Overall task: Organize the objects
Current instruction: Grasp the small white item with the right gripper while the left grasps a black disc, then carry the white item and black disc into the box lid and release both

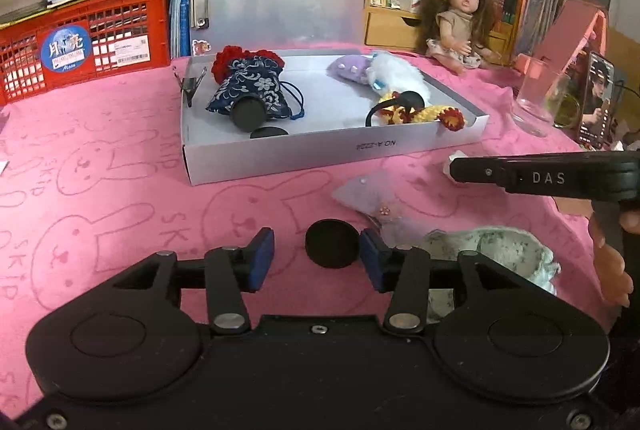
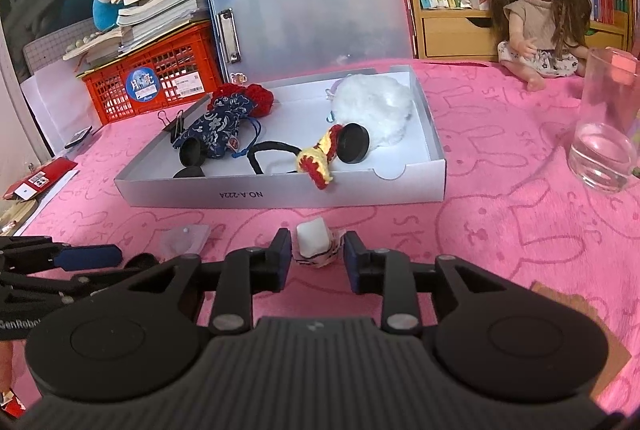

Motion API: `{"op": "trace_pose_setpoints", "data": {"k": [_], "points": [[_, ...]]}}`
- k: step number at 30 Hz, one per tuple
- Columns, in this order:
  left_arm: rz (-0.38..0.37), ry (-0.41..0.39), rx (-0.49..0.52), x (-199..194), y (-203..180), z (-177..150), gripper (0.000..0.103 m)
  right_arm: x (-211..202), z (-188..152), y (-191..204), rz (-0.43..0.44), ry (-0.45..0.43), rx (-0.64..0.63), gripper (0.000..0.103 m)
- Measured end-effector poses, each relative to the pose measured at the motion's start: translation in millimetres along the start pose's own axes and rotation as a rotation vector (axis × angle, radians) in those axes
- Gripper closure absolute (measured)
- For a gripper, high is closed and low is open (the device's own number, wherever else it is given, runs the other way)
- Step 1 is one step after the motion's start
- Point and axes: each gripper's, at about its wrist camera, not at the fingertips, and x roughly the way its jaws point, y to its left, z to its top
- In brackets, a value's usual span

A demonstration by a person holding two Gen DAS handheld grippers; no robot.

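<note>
Nearest: left tool [image 1: 317, 259] spread around a black disc [image 1: 330, 243] on the tabletop [image 1: 120, 198], pads not pressing. Right tool [image 2: 316, 260] spread around a small white block [image 2: 313, 238], no pinch visible. Gauzy pouch [image 1: 366, 196] and floral cloth [image 1: 492, 244] are outside too. Farther: box [image 1: 320, 150] holds blue pouch [image 1: 250, 86], white fluff [image 2: 372, 106], discs, hair ties. Roughly half done.

A: Where did the left wrist camera look from?

B: Low over the pink cloth [image 1: 120, 190], angled down, facing the box [image 1: 320, 158] and the doll [image 1: 460, 26] at far right.

A: And the right one?

B: Beside it, slightly rightward, just as close. Both shared the box [image 2: 280, 194], doll [image 2: 536, 14], glass [image 2: 604, 134] and crate [image 2: 160, 82].
</note>
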Motion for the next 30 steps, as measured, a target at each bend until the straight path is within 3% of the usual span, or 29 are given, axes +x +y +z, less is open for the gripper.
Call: {"op": "trace_pose_setpoints", "data": {"k": [9, 11, 17, 30], "points": [[0.001, -0.006, 0.012, 3, -8, -3, 0.060, -1, -2, 2, -0.001, 0.001, -0.007, 0.067], [0.006, -0.012, 0.008, 3, -7, -2, 0.073, -1, -2, 3, -0.003, 0.000, -0.012, 0.069], [0.015, -0.022, -0.008, 1, -5, -1, 0.074, -2, -2, 4, -0.002, -0.008, -0.009, 0.075], [0.030, -0.074, -0.033, -5, 2, 20, 0.074, -11, 8, 6, 0.007, -0.045, -0.002, 0.077]]}}
